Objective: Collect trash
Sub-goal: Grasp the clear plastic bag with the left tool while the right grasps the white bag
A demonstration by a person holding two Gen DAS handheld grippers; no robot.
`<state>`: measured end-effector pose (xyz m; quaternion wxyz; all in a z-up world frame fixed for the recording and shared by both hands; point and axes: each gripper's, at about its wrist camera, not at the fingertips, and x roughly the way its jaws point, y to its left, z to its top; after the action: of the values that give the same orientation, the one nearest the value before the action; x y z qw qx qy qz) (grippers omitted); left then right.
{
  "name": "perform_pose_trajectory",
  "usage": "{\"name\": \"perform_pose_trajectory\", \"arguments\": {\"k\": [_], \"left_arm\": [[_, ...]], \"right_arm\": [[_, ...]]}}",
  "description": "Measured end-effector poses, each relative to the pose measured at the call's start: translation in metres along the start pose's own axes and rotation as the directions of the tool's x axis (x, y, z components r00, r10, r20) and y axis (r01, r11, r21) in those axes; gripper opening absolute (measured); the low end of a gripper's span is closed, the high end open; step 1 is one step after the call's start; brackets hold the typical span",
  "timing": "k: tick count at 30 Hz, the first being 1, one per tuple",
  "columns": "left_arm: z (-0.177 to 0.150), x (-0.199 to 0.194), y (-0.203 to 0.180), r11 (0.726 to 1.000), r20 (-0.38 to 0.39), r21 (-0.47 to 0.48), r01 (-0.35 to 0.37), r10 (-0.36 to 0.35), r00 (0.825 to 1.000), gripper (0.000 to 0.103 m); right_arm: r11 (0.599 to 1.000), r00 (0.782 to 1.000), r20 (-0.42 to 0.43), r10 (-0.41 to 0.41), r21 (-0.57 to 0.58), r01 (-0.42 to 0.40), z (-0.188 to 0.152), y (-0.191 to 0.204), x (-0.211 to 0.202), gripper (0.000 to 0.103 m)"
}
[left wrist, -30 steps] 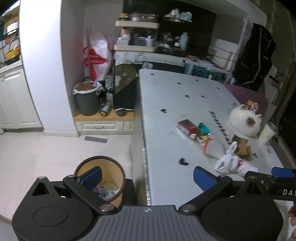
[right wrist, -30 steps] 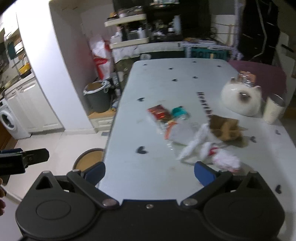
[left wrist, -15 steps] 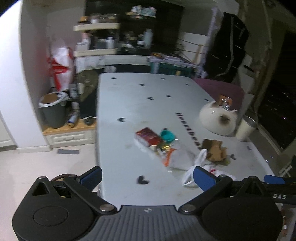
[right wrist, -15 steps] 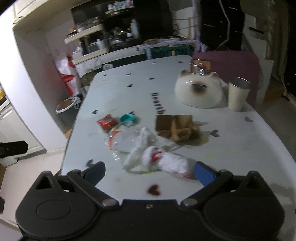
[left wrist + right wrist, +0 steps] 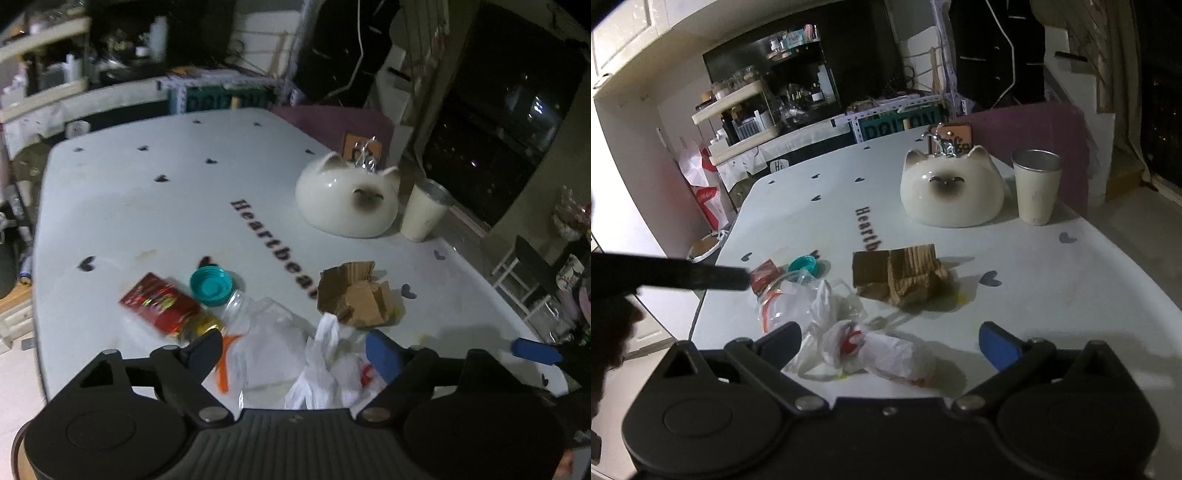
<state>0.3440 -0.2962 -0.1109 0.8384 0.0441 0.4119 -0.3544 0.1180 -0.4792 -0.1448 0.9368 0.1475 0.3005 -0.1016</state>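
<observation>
A: Left gripper [image 5: 295,345] closing over the clear bag [image 5: 266,343] and white bag [image 5: 325,365], nothing pinched yet. Right gripper [image 5: 890,341] spread wide over that same white bag [image 5: 886,350], empty.

B: Could snag both bags together, or shove the teal cap [image 5: 211,285] and red wrapper [image 5: 162,308] away. Torn cardboard [image 5: 354,295] just beyond the white bag.

A: Cup [image 5: 1036,188] beside the cat dish [image 5: 951,190], well beyond; contents hidden.

Glossy ceramic cat [image 5: 347,197], crumpled cardboard [image 5: 356,295], metal cup [image 5: 1037,186]

Both wrist views angled down, close; share table [image 5: 147,206] trash.
</observation>
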Motion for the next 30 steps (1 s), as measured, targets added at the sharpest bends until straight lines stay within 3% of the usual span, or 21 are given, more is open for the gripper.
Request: {"name": "perform_pose_trajectory", "arguments": {"k": [5,9,17,22,30], "left_arm": [[0.008,0.048,0.015,1.0,-0.054,-0.01,-0.022,0.021,0.998,0.08],[-0.001,0.063,0.027,0.995,-0.105,-0.099,0.019,-0.03,0.994,0.075],[-0.037,0.047,0.009,0.98,-0.12,-0.139,0.145,-0.162,0.979,0.075],[-0.051,0.034,0.007,0.97,-0.1,-0.19,0.149,-0.17,0.98,0.07],[-0.061,0.027,0.011,0.955,-0.075,-0.264,0.135,-0.16,0.984,0.05]], "right_arm": [[1.0,1.0,0.012,0.013,-0.01,-0.013,0.002,-0.006,0.005,0.103],[0.999,0.999,0.008,0.045,0.005,-0.046,0.0,-0.013,0.011,0.103],[0.998,0.997,-0.034,0.064,0.003,-0.064,-0.003,-0.018,0.034,0.103],[0.998,0.996,-0.074,0.055,0.011,-0.054,0.008,-0.021,0.058,0.103],[0.989,0.989,-0.149,0.003,0.147,0.02,0.02,-0.016,0.091,0.103]]}}
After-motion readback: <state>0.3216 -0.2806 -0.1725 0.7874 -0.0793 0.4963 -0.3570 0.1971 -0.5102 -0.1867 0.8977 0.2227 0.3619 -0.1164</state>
